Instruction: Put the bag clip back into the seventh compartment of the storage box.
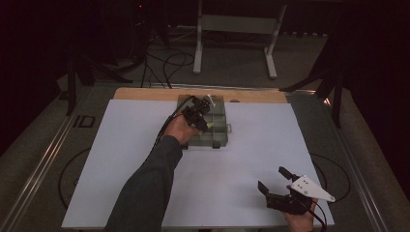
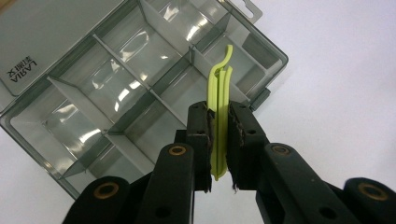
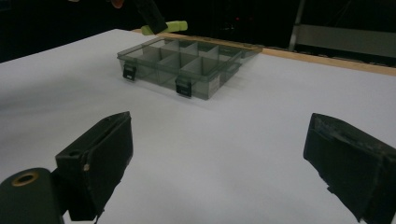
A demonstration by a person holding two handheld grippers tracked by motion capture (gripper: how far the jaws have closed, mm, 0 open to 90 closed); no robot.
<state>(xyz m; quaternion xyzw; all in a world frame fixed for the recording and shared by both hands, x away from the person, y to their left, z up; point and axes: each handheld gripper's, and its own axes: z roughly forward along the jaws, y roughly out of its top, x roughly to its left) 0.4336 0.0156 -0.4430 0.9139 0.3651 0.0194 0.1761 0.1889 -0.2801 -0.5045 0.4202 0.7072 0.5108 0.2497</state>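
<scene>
Smoky plastic organizer box [image 2: 140, 79], compartments bare, beneath left gripper [image 2: 219, 140] clamping a green strip [image 2: 219, 107].

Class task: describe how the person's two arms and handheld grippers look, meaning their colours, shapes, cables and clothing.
Both grippers are black with two blocky jaws; brass-coloured rivets show at the joints. The right gripper carries a pale grey three-cornered plate with small holes. A dark cable trails from the left gripper. The left arm wears a dark grey long sleeve.

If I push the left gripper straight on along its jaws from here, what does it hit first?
Most likely the compartment box. The left gripper, shut on the yellow-green plastic tool, points down at the box's right-hand compartments, so the tool's tip would probably meet a divider or the floor there first. Depth is hard to judge.
</scene>
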